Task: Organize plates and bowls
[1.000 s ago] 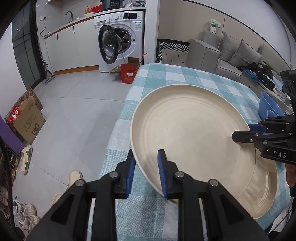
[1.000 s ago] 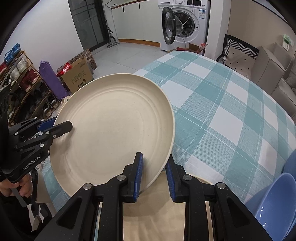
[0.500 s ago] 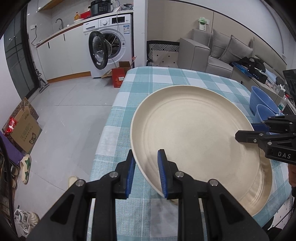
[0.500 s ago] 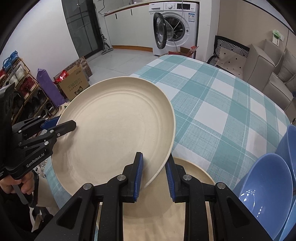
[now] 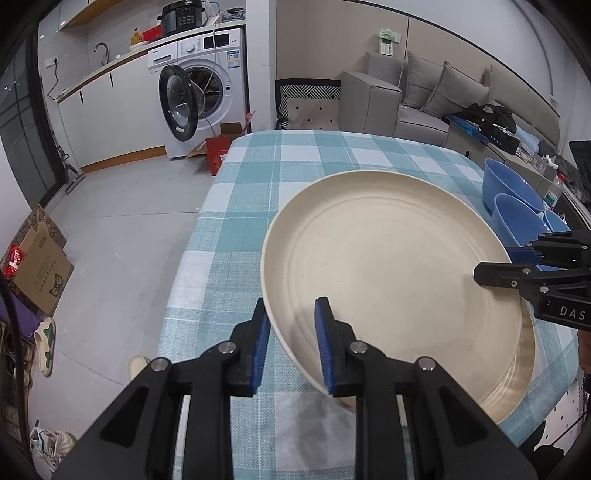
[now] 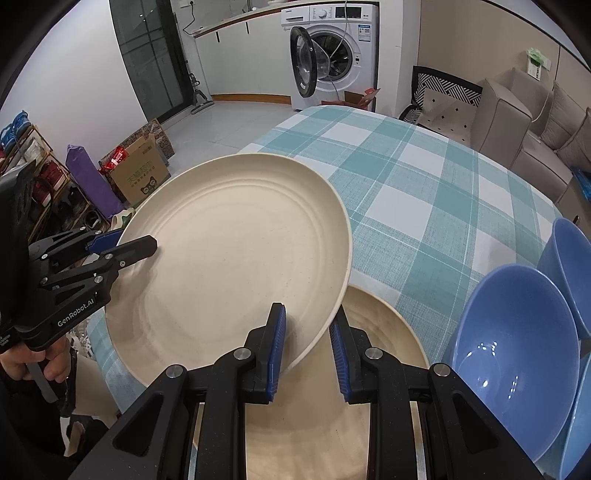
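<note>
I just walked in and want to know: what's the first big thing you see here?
A big cream plate in the middle, gripped at opposite rims by the left gripper and the right gripper, tilted above a second plate on the checked tablecloth. Shiny blue bowls sit at the right, and a washing machine stands open behind.

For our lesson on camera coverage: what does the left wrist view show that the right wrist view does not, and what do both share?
Only the left wrist view: a pressure cooker atop the washing machine, and a water bottle.
Only the right wrist view: a shoe rack and a purple roll.
Both: the cream plate held by the left gripper and right gripper, a second plate beneath, blue bowls, and the checked tablecloth.
</note>
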### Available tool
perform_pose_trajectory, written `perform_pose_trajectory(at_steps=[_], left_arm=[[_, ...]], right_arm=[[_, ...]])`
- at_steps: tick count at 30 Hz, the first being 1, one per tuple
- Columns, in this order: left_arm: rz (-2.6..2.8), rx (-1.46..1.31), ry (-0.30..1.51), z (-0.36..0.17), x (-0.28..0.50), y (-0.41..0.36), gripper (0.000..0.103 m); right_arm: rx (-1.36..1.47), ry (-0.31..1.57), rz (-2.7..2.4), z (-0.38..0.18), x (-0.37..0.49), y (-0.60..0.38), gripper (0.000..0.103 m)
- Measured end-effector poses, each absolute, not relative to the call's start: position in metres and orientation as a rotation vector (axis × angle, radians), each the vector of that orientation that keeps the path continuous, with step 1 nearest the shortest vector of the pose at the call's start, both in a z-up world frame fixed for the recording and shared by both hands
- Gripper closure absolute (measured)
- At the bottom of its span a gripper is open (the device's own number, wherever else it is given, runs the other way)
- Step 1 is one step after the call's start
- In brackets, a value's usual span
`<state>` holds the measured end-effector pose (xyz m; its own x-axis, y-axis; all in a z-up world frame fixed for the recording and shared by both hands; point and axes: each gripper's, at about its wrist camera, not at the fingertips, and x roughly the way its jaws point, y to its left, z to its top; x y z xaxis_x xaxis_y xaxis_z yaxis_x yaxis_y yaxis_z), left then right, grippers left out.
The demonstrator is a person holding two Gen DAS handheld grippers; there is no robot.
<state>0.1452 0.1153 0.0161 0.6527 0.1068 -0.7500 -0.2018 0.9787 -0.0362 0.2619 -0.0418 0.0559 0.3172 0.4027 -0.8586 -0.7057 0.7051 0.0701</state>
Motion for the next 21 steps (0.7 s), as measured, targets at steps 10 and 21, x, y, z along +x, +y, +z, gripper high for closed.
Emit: perform_pose_trajectory(at_steps=[10, 21], left_arm=[[0.139, -0.108, 0.855, 0.010, 0.142, 0.101, 0.081], [0.112, -0.090, 0.871, 0.005, 0.140, 0.088, 0.081]], right_arm=[[-0.327, 1.026, 0.718, 0.049, 0.253, -0.060, 0.079], [-0.317, 1.040, 0.690, 0.044, 0.242, -0.077, 0.079]])
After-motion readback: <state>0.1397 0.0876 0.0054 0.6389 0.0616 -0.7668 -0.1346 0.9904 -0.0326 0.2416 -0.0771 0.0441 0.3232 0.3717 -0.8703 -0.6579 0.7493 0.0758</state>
